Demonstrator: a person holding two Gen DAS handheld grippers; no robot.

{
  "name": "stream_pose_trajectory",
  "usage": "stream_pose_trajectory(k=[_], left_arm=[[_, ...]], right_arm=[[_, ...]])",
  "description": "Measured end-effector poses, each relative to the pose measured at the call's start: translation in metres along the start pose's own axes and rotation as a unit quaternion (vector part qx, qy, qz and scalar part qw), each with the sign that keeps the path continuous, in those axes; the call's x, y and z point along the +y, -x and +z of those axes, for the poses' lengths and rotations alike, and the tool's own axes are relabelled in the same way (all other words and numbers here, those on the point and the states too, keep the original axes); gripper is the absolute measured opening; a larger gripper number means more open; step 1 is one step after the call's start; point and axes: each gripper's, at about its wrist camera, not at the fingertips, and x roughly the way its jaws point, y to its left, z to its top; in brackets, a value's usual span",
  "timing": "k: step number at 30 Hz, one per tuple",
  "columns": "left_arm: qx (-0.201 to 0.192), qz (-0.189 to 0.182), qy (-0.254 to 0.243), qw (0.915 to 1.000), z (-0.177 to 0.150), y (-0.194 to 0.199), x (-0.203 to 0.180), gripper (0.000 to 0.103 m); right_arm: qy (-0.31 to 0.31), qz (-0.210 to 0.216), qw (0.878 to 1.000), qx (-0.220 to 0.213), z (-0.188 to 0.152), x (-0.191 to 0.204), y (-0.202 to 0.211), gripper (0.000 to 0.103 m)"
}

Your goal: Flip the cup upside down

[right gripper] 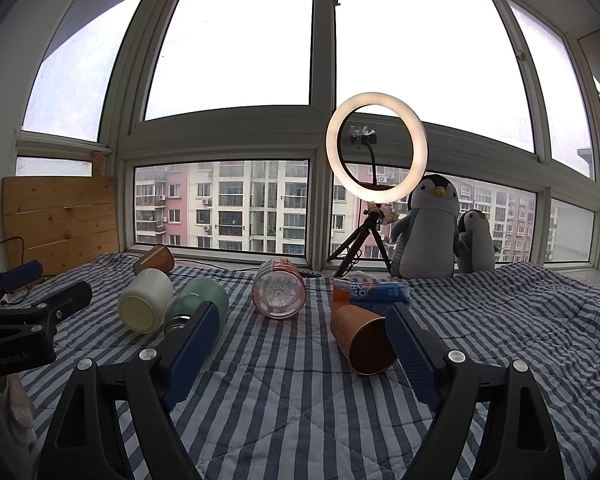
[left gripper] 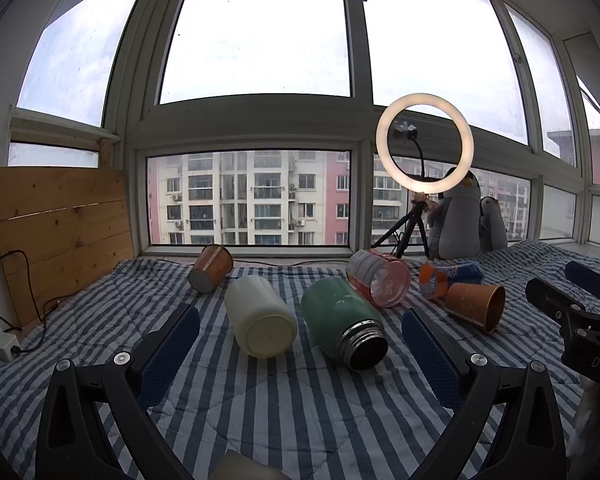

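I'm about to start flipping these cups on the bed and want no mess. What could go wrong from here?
All the cups lie on their sides on a soft striped quilt, so they may roll when nudged. The white cup and green flask lie close together; grabbing one could knock the other. An upended cup may topple on the padding. Both grippers are open.

Both wrist cameras sit low over the striped bed, facing the window. The left view looks from the left, close to the green bottle; the right view looks from the right, close to the brown cup. Both share the ring light and the lying containers.
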Motion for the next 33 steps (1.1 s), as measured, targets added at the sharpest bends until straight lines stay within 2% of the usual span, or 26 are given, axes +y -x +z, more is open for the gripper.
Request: stream_pose_trajectory(k=[33], left_arm=[[0.007, -0.002, 0.003, 1.0000, -0.0038, -0.0041, -0.0035, 0.102]], right_arm=[[-0.001, 0.000, 1.000, -0.001, 0.0007, -0.0011, 0.0012, 0.083]])
